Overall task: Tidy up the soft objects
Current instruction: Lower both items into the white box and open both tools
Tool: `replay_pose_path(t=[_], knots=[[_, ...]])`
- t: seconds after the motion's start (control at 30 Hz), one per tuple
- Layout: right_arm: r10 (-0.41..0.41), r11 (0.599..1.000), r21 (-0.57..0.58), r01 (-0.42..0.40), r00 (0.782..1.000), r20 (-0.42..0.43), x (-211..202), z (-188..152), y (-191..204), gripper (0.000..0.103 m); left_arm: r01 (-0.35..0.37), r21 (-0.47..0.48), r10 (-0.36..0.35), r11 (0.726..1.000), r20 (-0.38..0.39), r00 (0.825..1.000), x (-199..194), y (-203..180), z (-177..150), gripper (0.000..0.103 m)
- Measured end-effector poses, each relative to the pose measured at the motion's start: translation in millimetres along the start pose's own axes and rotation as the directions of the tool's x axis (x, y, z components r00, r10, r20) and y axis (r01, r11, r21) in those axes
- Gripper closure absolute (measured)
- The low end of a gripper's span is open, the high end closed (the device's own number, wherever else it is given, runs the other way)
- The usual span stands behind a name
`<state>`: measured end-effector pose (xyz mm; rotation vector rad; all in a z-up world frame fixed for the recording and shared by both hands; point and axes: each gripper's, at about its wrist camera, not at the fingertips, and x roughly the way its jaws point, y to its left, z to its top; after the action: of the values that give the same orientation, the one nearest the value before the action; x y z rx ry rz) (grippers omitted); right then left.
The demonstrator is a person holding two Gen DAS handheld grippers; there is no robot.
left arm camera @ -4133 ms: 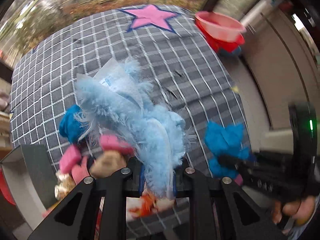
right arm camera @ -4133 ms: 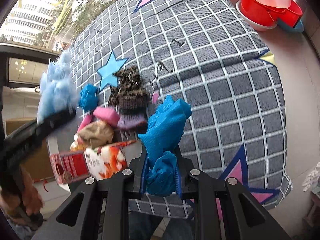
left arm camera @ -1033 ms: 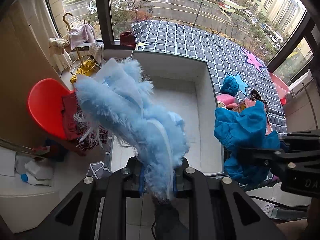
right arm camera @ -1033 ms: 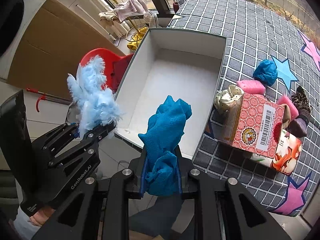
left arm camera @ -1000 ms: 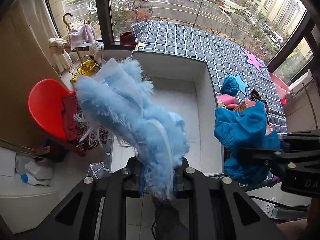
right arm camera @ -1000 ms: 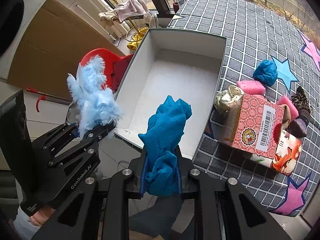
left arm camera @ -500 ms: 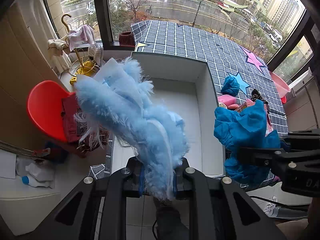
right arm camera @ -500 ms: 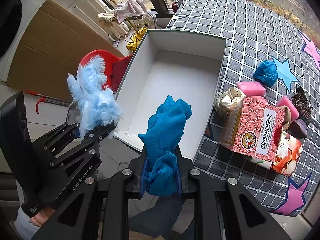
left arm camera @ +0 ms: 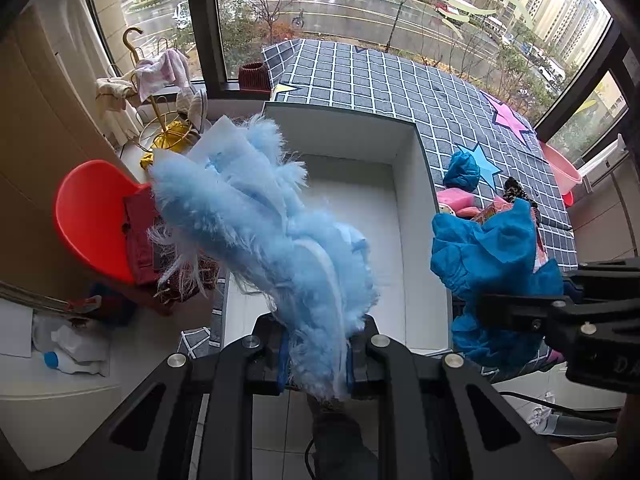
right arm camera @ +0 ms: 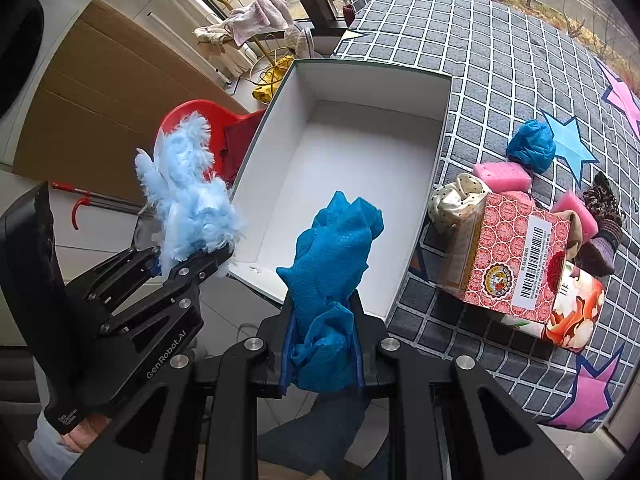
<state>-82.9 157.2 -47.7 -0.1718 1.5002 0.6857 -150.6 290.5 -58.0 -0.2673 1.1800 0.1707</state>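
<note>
Holding 2 soft things up in the air, you have both grippers near the front edge of the white box (right arm camera: 352, 168). Your left gripper (left arm camera: 316, 354) has its fingers squeezed tight on the fluffy light blue thing (left arm camera: 260, 232), which sticks up tall and covers part of the box in the left view. Your right gripper (right arm camera: 322, 354) has its fingers squeezed tight on the crumpled blue cloth (right arm camera: 332, 256), and the cloth stands up above the fingers. From the right view, the left gripper (right arm camera: 188, 258) sits off to the left side of the box, and the fluffy light blue thing (right arm camera: 184, 204) pokes up beside the box's left wall. From the left view, the blue cloth (left arm camera: 488, 256) hangs to the right of the box, just past its right wall. The box sits open on the checked table cloth (right arm camera: 500, 64), with its white inside showing. To the right of the box lie more soft things: a blue ball of cloth (right arm camera: 530, 151), a pink sponge (right arm camera: 502, 177), a spotted cream pouch (right arm camera: 454, 200) and a dark knitted sock (right arm camera: 604, 224). A red patterned carton (right arm camera: 508, 256) stands among them, touching the spotted cream pouch, with a flowery pack (right arm camera: 568, 312) right under it. A red chair (left arm camera: 88, 216) stands on the floor to the left of the box.
</note>
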Motion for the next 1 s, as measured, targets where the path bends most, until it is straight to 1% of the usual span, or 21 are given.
replay_pose_path(t=[0.4, 0.67, 1.0], knots=[[0.004, 1.000, 0.013, -0.004, 1.000, 0.006, 3.2, 1.8, -2.5, 0.079, -0.008, -0.004, 0.008, 1.000, -0.004, 1.000, 4.9, 4.5, 0.1, 0.081], [0.007, 0.999, 0.037, -0.007, 1.000, -0.010, 14.3, 4.6, -7.3, 0.079, -0.023, 0.019, 0.023, 1.000, -0.029, 0.999, 16.3, 2.5, 4.9, 0.081], [0.003, 1.000, 0.029, -0.003, 1.000, -0.022, 25.9, 13.7, -4.9, 0.079, -0.034, 0.045, 0.036, 0.998, -0.063, 0.997, 33.2, -1.8, 8.2, 0.081]])
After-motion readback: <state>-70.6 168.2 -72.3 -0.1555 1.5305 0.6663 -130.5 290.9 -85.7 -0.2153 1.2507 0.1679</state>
